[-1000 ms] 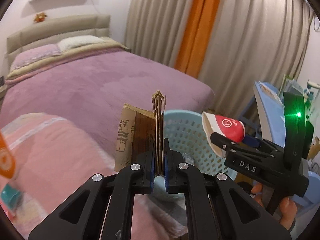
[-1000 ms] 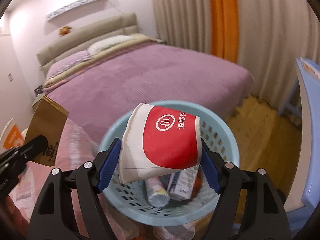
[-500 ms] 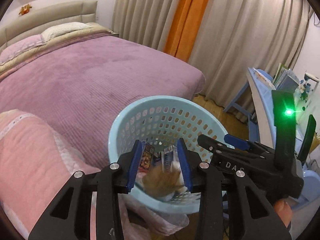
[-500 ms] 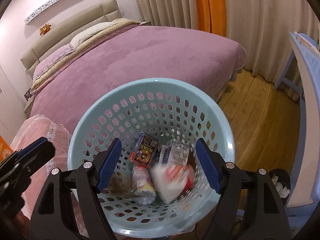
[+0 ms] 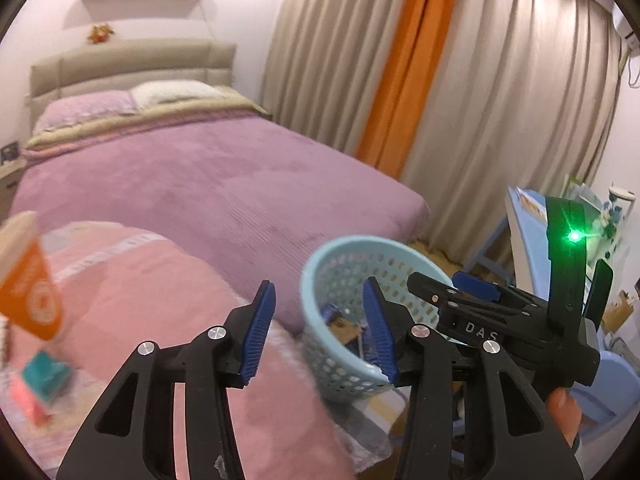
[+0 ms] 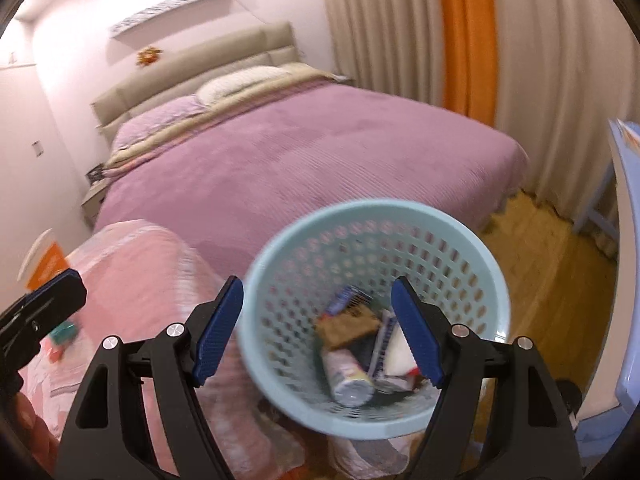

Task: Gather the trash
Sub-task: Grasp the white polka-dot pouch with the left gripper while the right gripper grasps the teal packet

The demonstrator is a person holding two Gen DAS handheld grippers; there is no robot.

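Note:
A light-blue perforated basket [image 5: 344, 248] [image 6: 372, 206] stands beside the bed. Inside it lie a brown paper bag [image 6: 348, 326], a red-and-white paper cup [image 6: 400, 356], a can [image 6: 348, 376] and a blue packet [image 6: 346, 298]. My left gripper [image 5: 318, 282] hangs just left of the basket, its jaws opening with nothing between them. Above the basket's near left rim, my right gripper [image 6: 317, 280] is open and empty; the left wrist view shows it on the right [image 5: 460, 280]. An orange-and-white carton [image 5: 30, 280] and a teal packet [image 5: 46, 372] lie blurred on the pink blanket.
A purple-covered bed [image 5: 200, 184] fills the background, with a pink blanket [image 5: 160, 300] in front of it. Beige and orange curtains hang behind. On the right is a blue desk [image 5: 524, 232]. Wooden floor [image 6: 552, 264] shows past the basket.
The left gripper let go of the brown paper bag and the right let go of the paper cup; both now lie in the basket. Both grippers have drawn back and left.

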